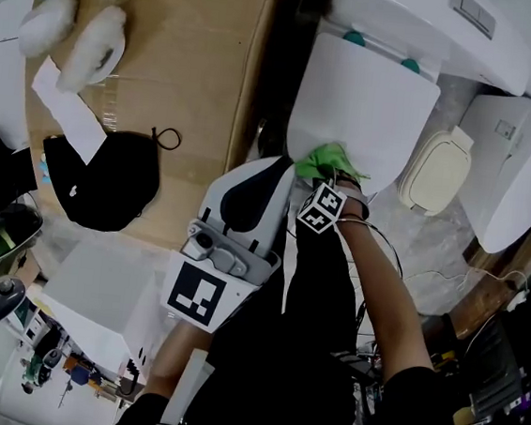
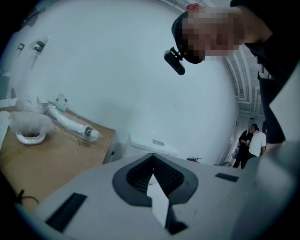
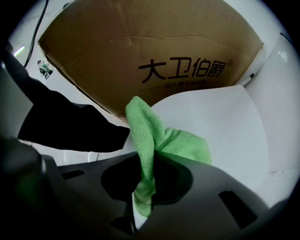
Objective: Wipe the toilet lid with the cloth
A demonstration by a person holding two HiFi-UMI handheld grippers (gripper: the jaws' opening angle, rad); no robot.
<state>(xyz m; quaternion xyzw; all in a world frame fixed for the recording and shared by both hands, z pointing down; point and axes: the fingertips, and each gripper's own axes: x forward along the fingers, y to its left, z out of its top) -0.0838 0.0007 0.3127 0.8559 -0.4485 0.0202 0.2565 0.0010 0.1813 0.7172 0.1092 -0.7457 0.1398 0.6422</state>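
Observation:
The white toilet lid (image 1: 366, 104) lies shut at the top centre of the head view. A green cloth (image 1: 327, 161) rests bunched on its near edge. My right gripper (image 1: 331, 173) is shut on the cloth, its marker cube just behind. In the right gripper view the cloth (image 3: 154, 136) runs up from between the jaws of the right gripper (image 3: 143, 161) and drapes onto the lid (image 3: 220, 126). My left gripper (image 1: 275, 165) hangs left of the lid's near corner, apart from it, jaws together and empty. The left gripper (image 2: 152, 161) points at a white wall.
A large cardboard box (image 1: 167, 74) stands left of the toilet, with a black cap (image 1: 108, 181) and white fluffy items (image 1: 95, 43) on it. The cistern (image 1: 427, 26) is behind the lid. A loose white seat part (image 1: 514, 176) and a cream piece (image 1: 435, 173) lie right.

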